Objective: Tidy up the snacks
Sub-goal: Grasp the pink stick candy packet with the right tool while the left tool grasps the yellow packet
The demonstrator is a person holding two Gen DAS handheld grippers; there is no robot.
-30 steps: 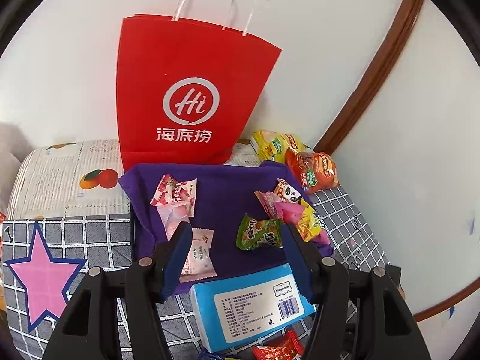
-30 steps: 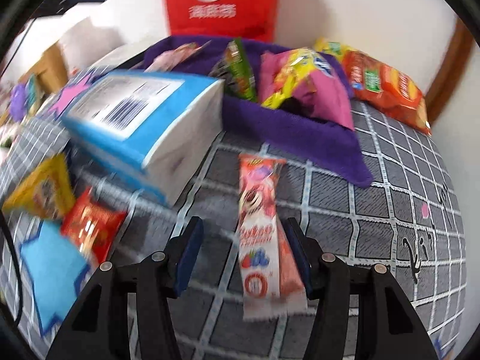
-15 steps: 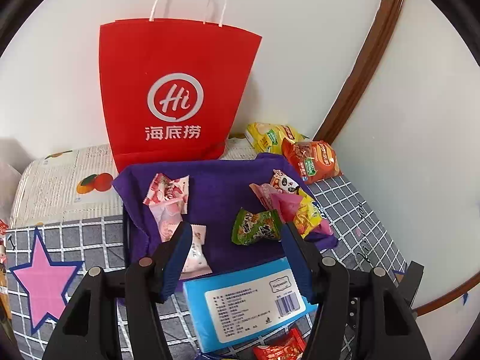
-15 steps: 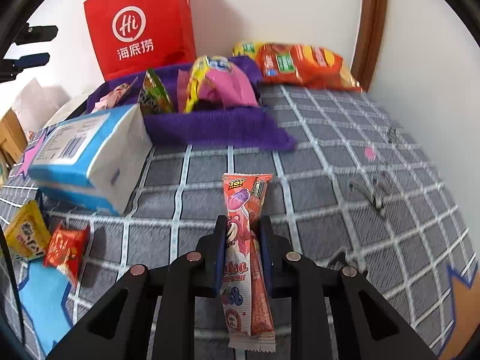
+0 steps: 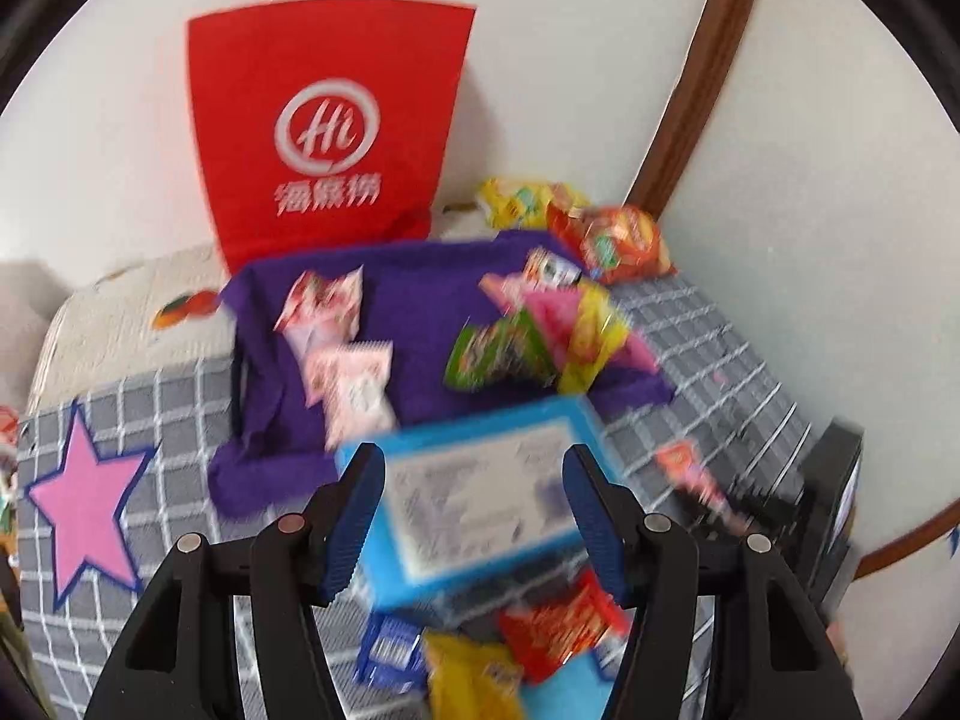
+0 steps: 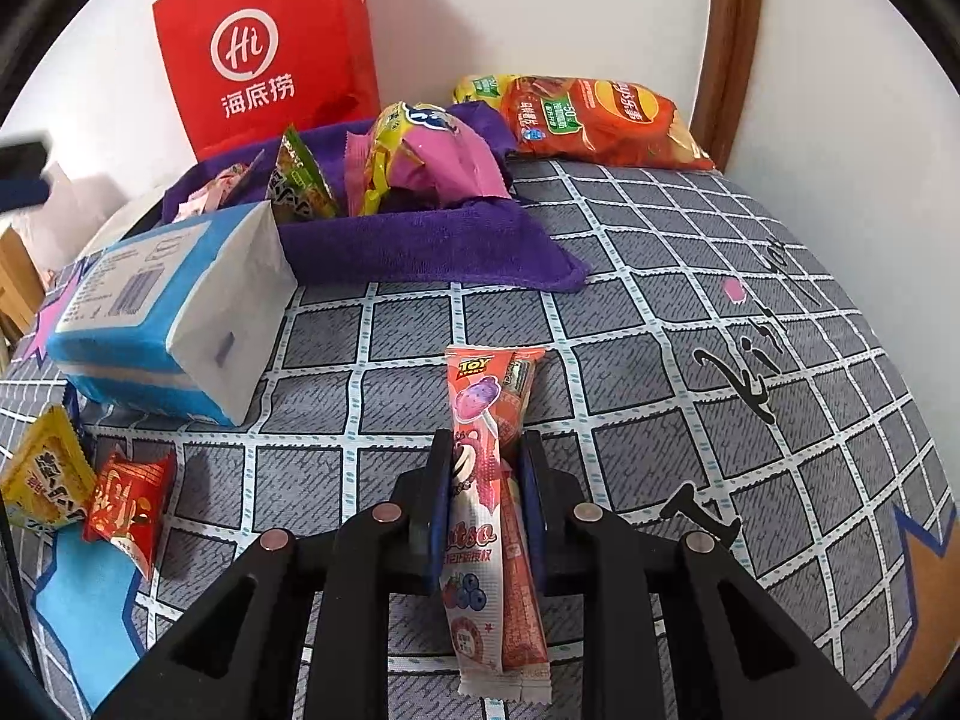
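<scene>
My right gripper is shut on a long pink lollipop packet, held just above the grey checked cloth. The purple tray with several snack packets lies ahead of it. My left gripper is open and hovers over a blue tissue pack, without touching it. The purple tray lies beyond, holding pink packets and a green packet. The left wrist view is blurred.
A red paper bag stands against the wall behind the tray. Orange and yellow chip bags lie at the back right. Small red and yellow packets lie left of the tissue pack.
My right gripper closed on the lollipop packet and raised it slightly. My left gripper moved forward and down over the blue tissue pack, still open.
</scene>
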